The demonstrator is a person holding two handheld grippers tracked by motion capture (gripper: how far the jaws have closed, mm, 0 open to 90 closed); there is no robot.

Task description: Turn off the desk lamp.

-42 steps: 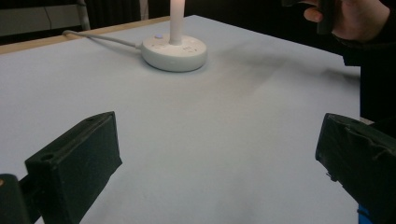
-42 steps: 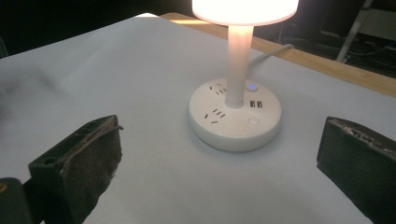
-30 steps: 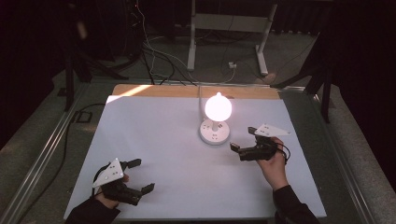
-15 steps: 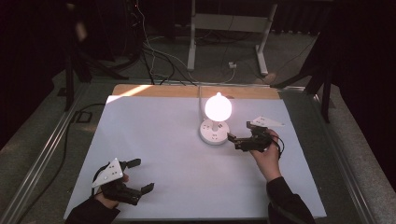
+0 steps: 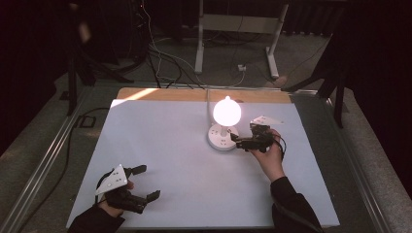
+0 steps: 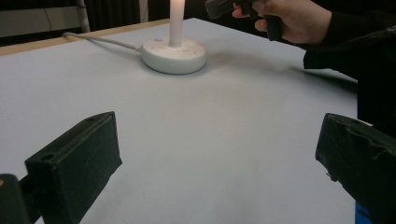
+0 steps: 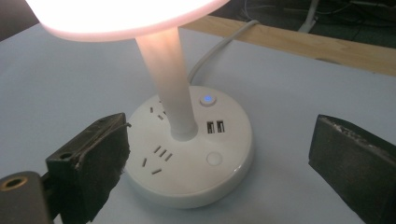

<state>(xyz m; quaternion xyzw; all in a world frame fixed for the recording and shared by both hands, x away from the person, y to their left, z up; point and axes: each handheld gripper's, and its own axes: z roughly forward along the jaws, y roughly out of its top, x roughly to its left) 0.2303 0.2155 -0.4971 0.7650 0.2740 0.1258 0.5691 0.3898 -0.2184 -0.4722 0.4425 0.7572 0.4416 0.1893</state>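
With our right gripper open-fingered just beside the lit desk lamp at the bench's far middle and our left gripper open and idle near us, its rigid, likely weighty socket base looks safer to hold than the fragile shade.

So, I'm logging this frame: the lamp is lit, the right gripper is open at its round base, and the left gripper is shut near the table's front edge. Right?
Not quite. The left gripper is open: the left gripper view shows its jaws wide apart with bare table between them. The rest holds: the lamp is lit, and the right gripper is open at its round base.
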